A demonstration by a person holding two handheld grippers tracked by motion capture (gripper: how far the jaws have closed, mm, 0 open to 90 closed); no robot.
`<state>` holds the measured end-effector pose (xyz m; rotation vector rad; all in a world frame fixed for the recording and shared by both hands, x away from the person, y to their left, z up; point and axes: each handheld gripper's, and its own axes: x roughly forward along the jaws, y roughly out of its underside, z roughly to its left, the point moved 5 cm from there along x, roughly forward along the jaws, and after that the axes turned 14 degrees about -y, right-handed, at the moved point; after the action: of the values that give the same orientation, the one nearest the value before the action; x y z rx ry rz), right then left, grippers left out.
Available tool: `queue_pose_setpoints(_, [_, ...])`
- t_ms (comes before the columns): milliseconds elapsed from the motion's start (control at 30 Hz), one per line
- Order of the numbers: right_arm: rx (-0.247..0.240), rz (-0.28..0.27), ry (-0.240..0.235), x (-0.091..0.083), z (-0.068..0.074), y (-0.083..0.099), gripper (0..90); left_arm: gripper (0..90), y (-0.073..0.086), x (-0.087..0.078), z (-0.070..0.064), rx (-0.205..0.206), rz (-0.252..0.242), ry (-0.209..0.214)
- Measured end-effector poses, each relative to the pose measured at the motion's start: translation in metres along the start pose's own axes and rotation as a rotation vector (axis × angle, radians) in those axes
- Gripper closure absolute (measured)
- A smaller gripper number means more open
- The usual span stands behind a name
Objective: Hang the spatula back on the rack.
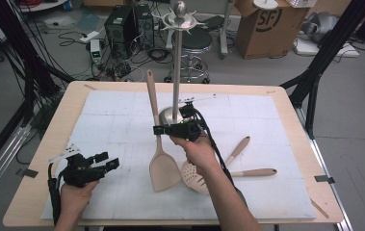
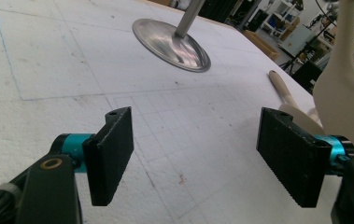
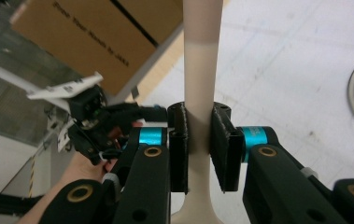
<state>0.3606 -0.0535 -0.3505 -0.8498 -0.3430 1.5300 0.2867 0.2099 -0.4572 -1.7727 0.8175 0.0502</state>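
Right claw [image 1: 167, 130]: clamping shut on the spatula [image 1: 161, 166] handle, near the stand [image 1: 176, 113] base at bench centre.
Left claw [image 1: 109, 162]: gaping wide, holding nothing, hovering over the near-left bench [image 1: 286, 144].

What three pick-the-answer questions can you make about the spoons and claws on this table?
1. Where is the metal stand's base?
A. beyond the right claw, mid-table
B. on the floor
C. in the left claw

2. How many cream utensils are on or over the table?
A. one
B. three
C. six

3. What is the right claw doing?
A. hanging open
B. shut on the spatula
C. shut on the stand's pole

Answers: 1 A, the base sits on the white mat. 2 B, the spatula, a slotted spoon and one more handle. 3 B, its jaws squeeze the spatula's neck in the right claw view.
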Motion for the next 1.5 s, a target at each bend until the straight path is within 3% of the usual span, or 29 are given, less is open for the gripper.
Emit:
queue_pose_setpoints(100, [-0.019,-0.048,-0.004,-0.01,0.004,-0.003,78.6,28.0,0.0,0.0,0.0,-0.001,-0.002,-0.001])
queue_pose_setpoints(633, [-0.112,-0.226,0.069,-0.054,0.009,-0.012,78.4,28.1,0.0,0.0,0.0,-0.003,-0.002,-0.001])
queue_pose_setpoints(833, [-0.164,-0.258,0.131,-0.064,0.014,-0.011,78.5,28.2,0.0,0.0,0.0,-0.002,0.0,-0.005])
queue_pose_setpoints(1167, [-0.215,-0.333,0.144,-0.077,0.022,-0.015,78.5,28.2,0.001,0.0,-0.001,-0.003,-0.001,-0.004])
queue_pose_setpoints(1500, [-0.261,-0.354,0.16,-0.082,0.033,-0.027,78.5,28.1,0.0,0.0,0.0,-0.004,0.0,-0.005])
